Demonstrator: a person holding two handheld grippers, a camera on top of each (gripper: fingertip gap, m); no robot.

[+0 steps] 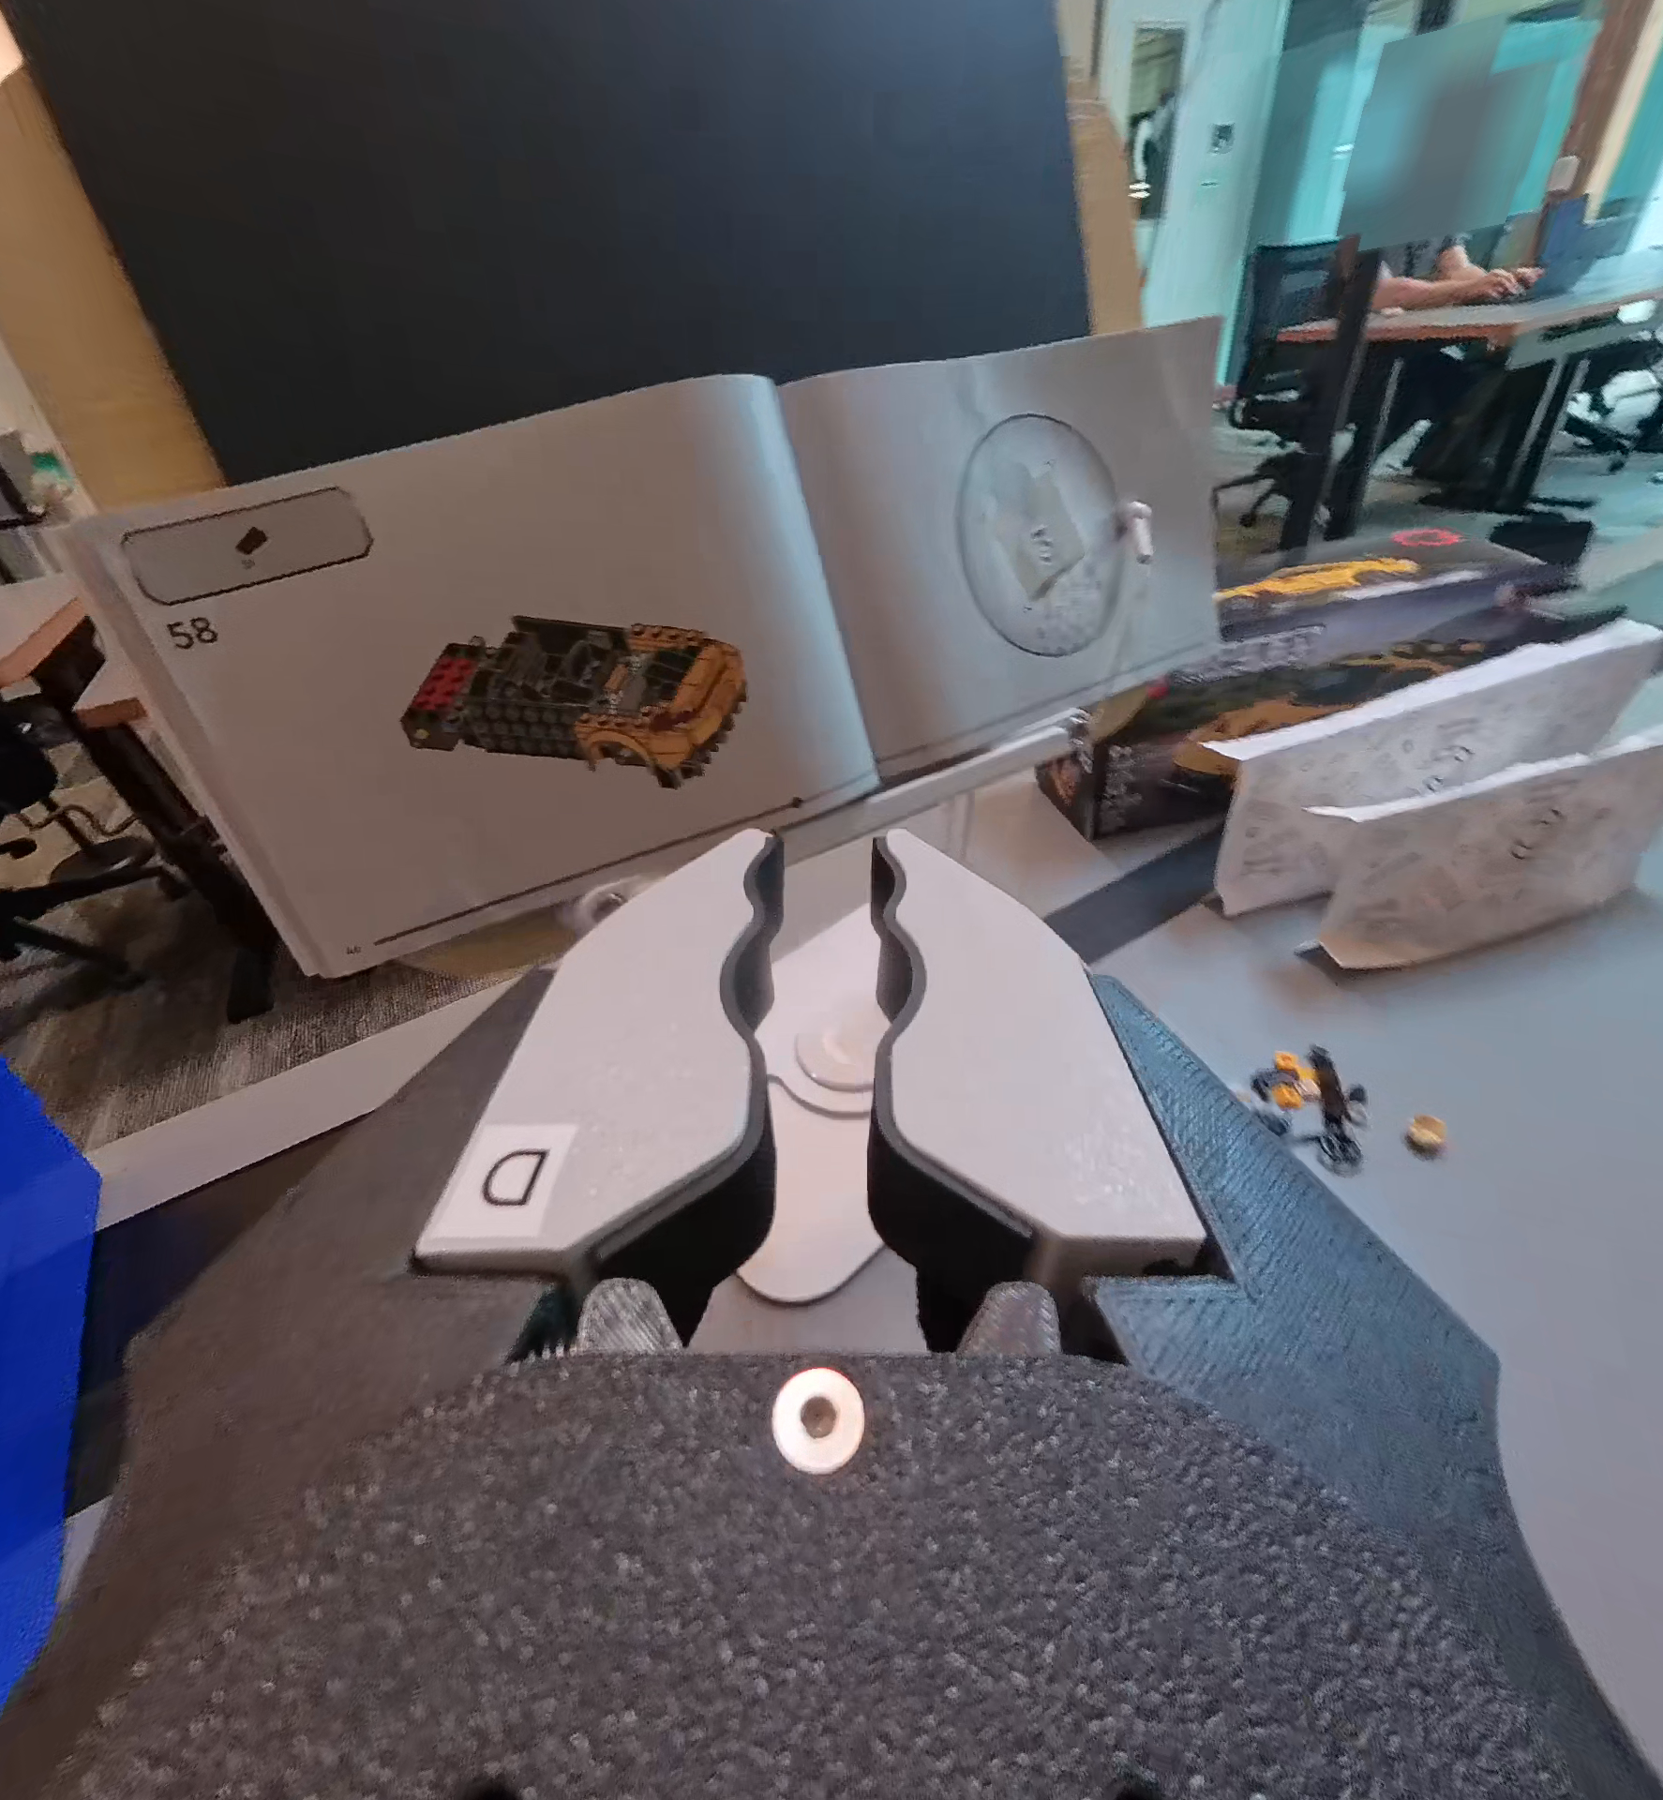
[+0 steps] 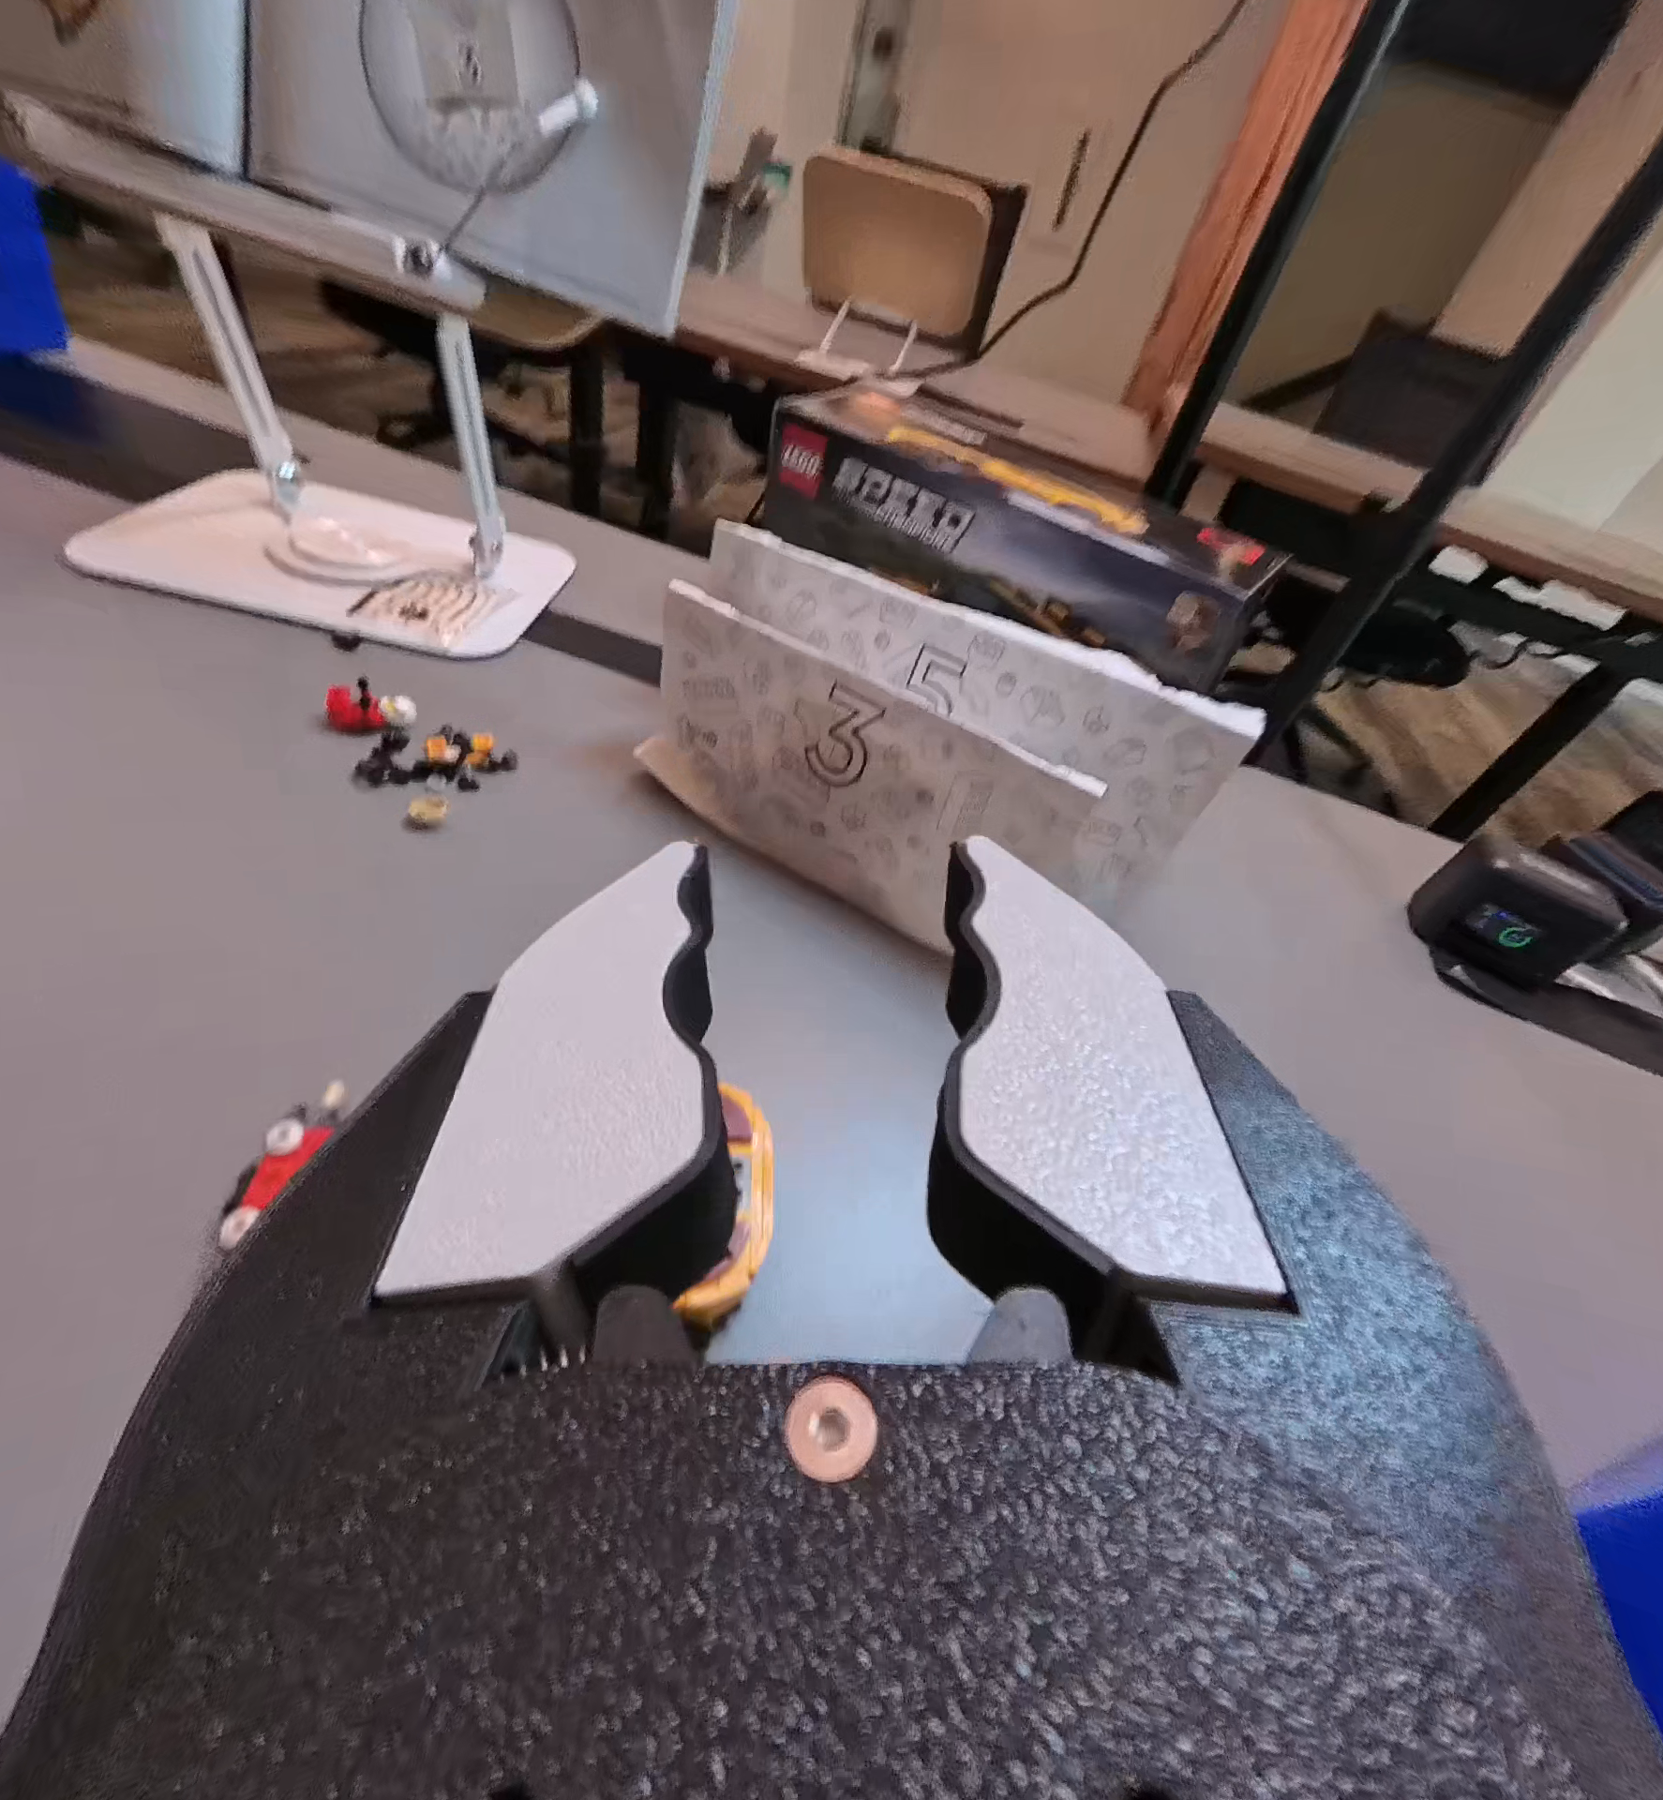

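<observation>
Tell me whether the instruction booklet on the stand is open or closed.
Open. The instruction booklet rests on the white stand with two pages spread either side of the centre fold, facing the left tongs.

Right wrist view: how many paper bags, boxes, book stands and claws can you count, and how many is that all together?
Paper bags: 2, front and back
Boxes: 1 dark toy box
Book stands: 1 white stand
Claws: 1 open, empty claw
Total: 5
</observation>
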